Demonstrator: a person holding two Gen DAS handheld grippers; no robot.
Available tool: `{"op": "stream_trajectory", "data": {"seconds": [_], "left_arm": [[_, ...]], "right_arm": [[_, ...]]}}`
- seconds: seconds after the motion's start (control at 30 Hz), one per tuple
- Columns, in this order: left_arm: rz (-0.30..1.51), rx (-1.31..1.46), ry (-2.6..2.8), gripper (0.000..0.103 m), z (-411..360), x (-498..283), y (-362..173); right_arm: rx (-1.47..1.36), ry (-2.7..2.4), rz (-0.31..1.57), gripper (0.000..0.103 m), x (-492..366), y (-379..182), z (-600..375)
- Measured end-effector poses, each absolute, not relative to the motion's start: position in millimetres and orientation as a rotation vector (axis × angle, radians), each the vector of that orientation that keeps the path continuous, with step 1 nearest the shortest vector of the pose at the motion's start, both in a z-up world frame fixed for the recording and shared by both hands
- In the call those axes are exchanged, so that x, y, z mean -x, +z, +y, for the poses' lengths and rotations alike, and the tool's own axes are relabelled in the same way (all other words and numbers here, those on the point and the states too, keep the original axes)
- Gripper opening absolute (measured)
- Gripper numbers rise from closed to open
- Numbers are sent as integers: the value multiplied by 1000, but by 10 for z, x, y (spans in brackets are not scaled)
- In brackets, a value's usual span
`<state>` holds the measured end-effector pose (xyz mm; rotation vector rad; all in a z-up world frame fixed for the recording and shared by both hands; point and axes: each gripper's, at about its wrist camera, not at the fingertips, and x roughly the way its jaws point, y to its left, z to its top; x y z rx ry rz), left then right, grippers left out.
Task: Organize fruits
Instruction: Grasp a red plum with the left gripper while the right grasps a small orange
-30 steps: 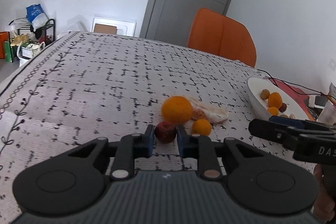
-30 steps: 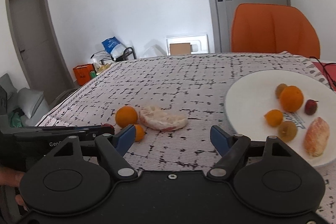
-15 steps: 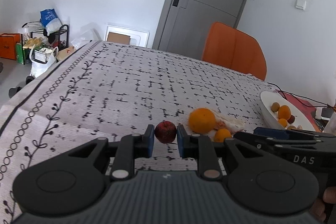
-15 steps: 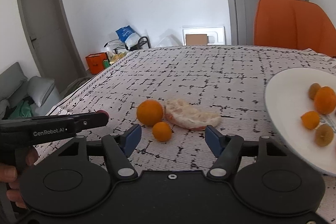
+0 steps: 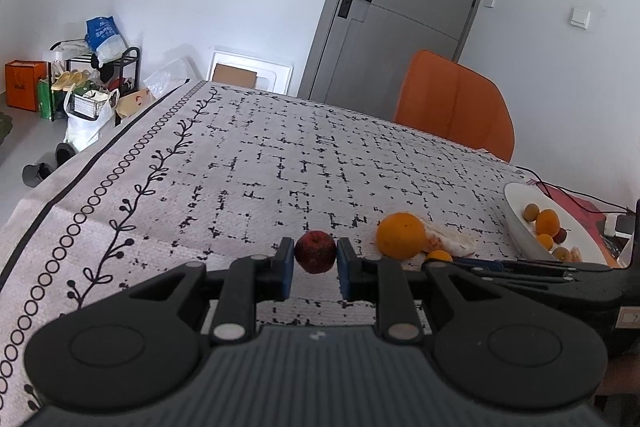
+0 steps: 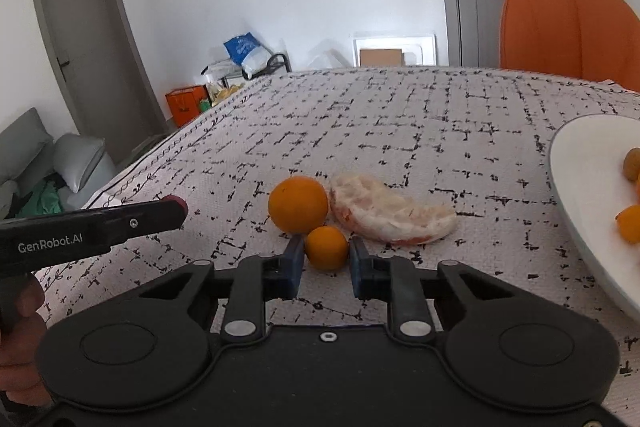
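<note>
The jaws of the right gripper (image 6: 326, 267) have just been closing and now pinch the mandarin (image 6: 326, 247) from both sides, while it sits on the bench (image 6: 400, 115) touching the orange (image 6: 298, 203), with the peeled pomelo piece (image 6: 390, 215) just beside. The left gripper (image 5: 315, 269) has its jaws clamped on the red apple (image 5: 315, 251), held above the cloth. The plate (image 6: 576, 195), already carrying several fruits, lies to the right of both grippers and nearer the right one. So the mandarin looks likely to travel first, rightward and clear of the orange.
</note>
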<state>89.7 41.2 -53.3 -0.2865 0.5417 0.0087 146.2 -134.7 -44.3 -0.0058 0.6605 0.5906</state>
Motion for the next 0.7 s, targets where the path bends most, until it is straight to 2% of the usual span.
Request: {"op": "stream_trajectory", "data": {"seconds": [0.7], "left_arm": [[523,211,-94,21,-142,-1053,-353]], "right_arm": [[-114,457,546,22,-1341,-102,-2196]]}}
